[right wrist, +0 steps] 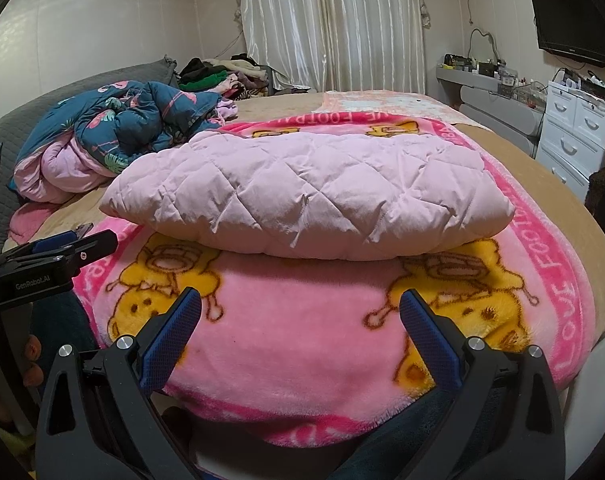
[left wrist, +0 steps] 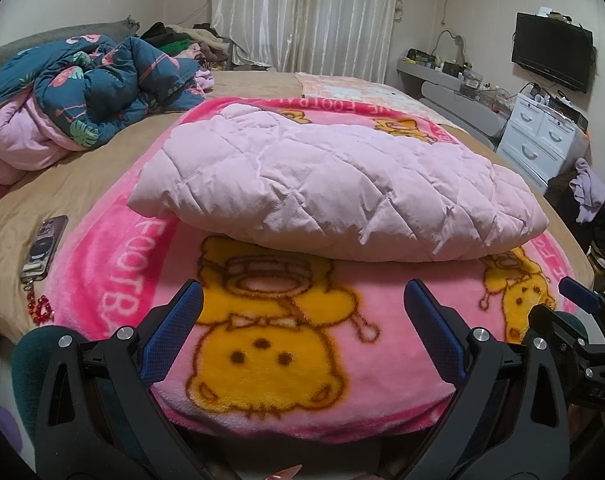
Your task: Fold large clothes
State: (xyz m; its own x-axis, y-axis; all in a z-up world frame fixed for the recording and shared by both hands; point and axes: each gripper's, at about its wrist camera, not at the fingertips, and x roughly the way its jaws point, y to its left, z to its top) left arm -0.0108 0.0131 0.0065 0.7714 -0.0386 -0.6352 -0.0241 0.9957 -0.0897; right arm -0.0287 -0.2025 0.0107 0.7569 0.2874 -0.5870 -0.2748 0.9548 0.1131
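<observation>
Quilted garment (left wrist: 334, 196) atop blanket (left wrist: 262, 344) on bed (left wrist: 102, 152); phone (left wrist: 42, 248) left; duvet (left wrist: 90, 96) behind-left.

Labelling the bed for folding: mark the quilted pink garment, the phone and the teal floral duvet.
quilted pink garment (left wrist: 326, 184), left wrist view, middle of its top face.
phone (left wrist: 44, 246), left wrist view, its back.
teal floral duvet (right wrist: 142, 120), right wrist view, crumpled teal top.

Both grippers share 1 build: the left gripper (left wrist: 302, 304) and right gripper (right wrist: 300, 312) have black plastic arms, blue textured finger pads (left wrist: 170, 332), and silver round screws. White "GenRobot.AI" lettering marks the left one's side.
</observation>
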